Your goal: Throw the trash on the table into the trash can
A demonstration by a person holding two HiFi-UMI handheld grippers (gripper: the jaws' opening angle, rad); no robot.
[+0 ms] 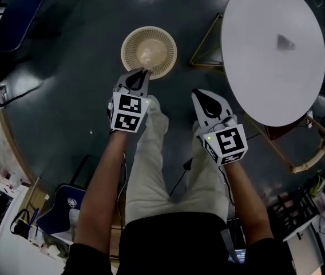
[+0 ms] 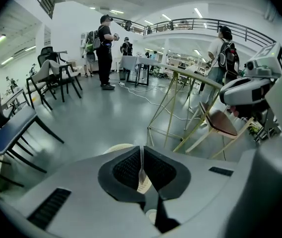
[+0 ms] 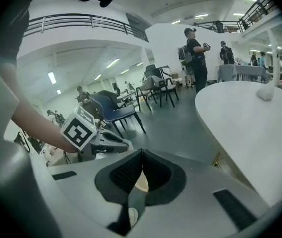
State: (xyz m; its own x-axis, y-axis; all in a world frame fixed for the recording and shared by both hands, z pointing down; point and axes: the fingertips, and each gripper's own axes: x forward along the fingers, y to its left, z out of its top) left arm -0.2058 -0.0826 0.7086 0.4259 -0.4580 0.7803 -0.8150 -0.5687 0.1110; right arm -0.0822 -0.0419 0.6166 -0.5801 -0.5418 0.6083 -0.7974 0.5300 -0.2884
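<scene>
A pale woven trash can [image 1: 149, 52] stands on the dark floor. The left gripper [image 1: 141, 73] hangs over its near rim, jaws together. The right gripper [image 1: 203, 96], jaws also pressed together and empty, hangs beside the round white table [image 1: 254, 79], where a small crumpled whitish wad [image 1: 286, 42] lies near the middle.

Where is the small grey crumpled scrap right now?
In the head view's upper right, the small grey crumpled scrap lies on the round white table, right of the beige trash can.
</scene>
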